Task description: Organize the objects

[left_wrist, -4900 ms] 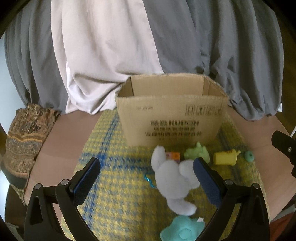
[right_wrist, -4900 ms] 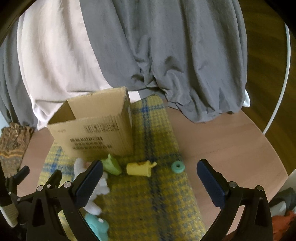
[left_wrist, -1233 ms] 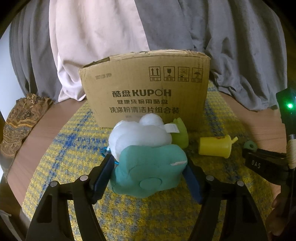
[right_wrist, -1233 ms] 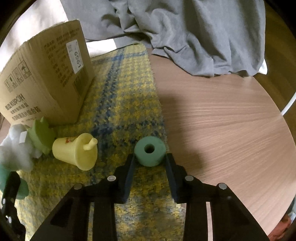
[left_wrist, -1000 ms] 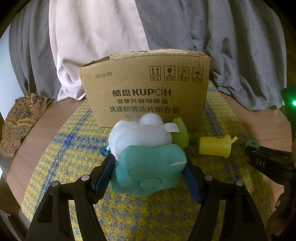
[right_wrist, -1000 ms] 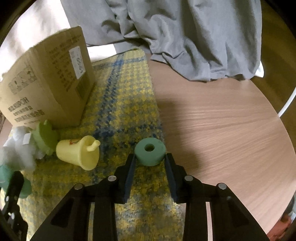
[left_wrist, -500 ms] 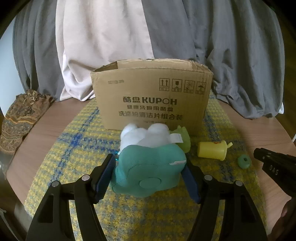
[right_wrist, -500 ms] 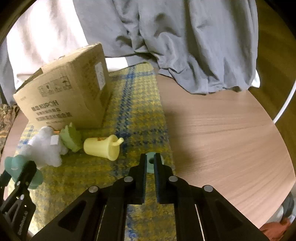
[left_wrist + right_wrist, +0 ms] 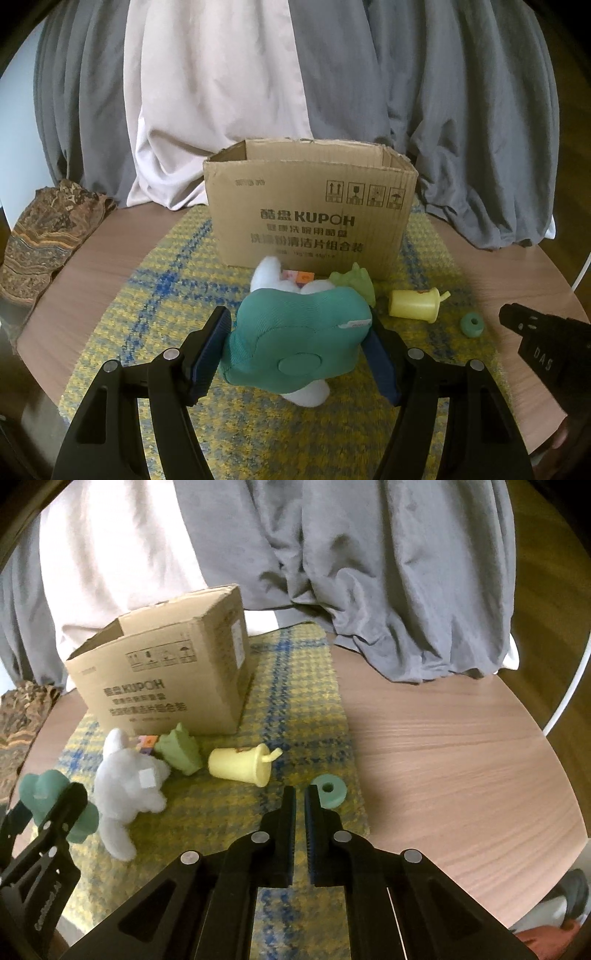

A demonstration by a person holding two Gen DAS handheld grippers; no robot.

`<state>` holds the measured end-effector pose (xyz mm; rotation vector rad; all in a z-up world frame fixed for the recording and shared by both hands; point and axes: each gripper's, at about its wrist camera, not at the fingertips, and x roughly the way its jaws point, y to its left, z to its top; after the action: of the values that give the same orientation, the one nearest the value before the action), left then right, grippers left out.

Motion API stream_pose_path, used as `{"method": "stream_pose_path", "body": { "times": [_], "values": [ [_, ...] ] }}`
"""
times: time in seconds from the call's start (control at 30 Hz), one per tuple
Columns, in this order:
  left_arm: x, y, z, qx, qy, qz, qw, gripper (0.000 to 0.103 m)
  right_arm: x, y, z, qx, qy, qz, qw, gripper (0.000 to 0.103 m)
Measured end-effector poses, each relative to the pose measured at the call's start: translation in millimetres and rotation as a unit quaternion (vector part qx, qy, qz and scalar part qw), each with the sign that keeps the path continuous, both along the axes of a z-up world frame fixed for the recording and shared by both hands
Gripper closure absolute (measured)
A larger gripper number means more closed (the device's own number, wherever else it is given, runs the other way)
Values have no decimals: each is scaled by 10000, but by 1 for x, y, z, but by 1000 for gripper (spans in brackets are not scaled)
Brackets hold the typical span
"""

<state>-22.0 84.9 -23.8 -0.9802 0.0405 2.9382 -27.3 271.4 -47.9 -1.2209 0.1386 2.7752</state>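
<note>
My left gripper (image 9: 299, 332) is shut on a teal plush toy (image 9: 299, 343) and holds it above the yellow plaid mat (image 9: 155, 295), in front of the open cardboard box (image 9: 310, 214). The plush also shows in the right wrist view (image 9: 48, 786). A white plush rabbit (image 9: 127, 775) lies on the mat under it. My right gripper (image 9: 300, 797) is shut and empty; the teal ring (image 9: 328, 790) lies on the mat just right of its fingertips. A green toy (image 9: 179, 753) and a yellow toy cup (image 9: 240, 764) lie on the mat by the box.
A small pink and orange block (image 9: 299, 276) sits against the box front. A patterned brown cloth (image 9: 48, 236) lies at the table's left edge. Grey and white drapes (image 9: 295, 92) hang behind the round wooden table (image 9: 461, 757).
My left gripper has risen with the teal plush, away from the white rabbit. My right gripper closed without the ring and drew back and up; the ring stays on the mat.
</note>
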Motion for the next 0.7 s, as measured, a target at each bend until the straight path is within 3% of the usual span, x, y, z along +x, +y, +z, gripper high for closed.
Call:
{"method": "stream_pose_path", "body": {
  "times": [0.6, 0.67, 0.7],
  "values": [
    [-1, 18, -14, -114, -80, -102, 9999, 34, -3, 17, -17, -117, -133, -124, 9998, 96],
    [-2, 20, -15, -127, -90, -110, 9998, 34, -5, 18, -18, -111, -150, -122, 9998, 90],
    [-3, 21, -16, -136, -95, -114, 9998, 34, -6, 19, -18, -111, -153, -111, 9998, 77]
  ]
}}
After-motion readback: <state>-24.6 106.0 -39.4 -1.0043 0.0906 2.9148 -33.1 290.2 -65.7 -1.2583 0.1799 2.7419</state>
